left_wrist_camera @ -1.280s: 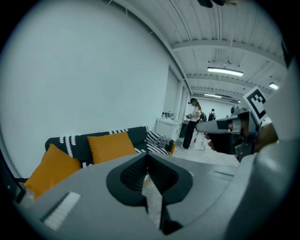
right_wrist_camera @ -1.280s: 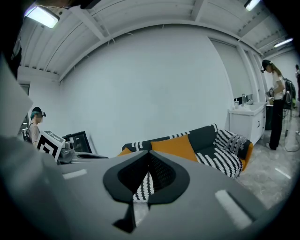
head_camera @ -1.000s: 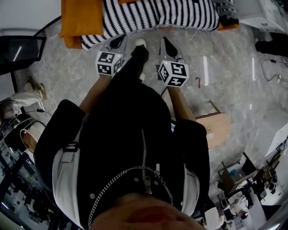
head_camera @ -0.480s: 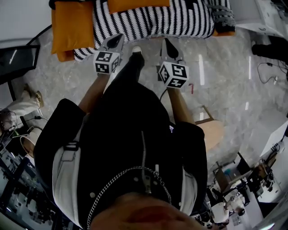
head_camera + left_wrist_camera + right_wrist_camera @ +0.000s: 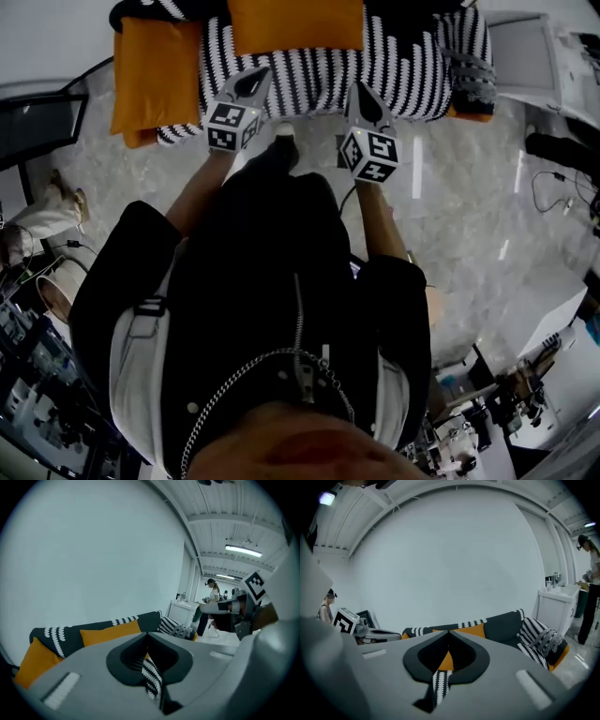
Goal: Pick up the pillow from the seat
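Note:
A sofa with a black-and-white striped seat (image 5: 319, 80) fills the top of the head view. An orange pillow (image 5: 295, 23) leans against its back in the middle, and a second orange pillow (image 5: 155, 66) lies at its left end. A striped pillow (image 5: 464, 61) sits at the right end. My left gripper (image 5: 255, 80) and right gripper (image 5: 361, 94) hover side by side over the seat's front edge, both shut and empty, touching nothing. In the left gripper view the shut gripper (image 5: 147, 635) points at the middle orange pillow (image 5: 110, 632). The right gripper (image 5: 449, 632) points at that orange pillow (image 5: 471, 631) too.
The floor (image 5: 450, 216) is grey marble. A white cabinet (image 5: 555, 606) stands right of the sofa, with a person (image 5: 588, 573) beyond it. A dark screen (image 5: 37, 122) is at the left, and cluttered benches (image 5: 506, 403) lie behind me at the lower right.
I have stepped closer to the sofa: it now shows more fully, and both grippers have moved forward from over the floor to the seat's front edge. Both stay shut.

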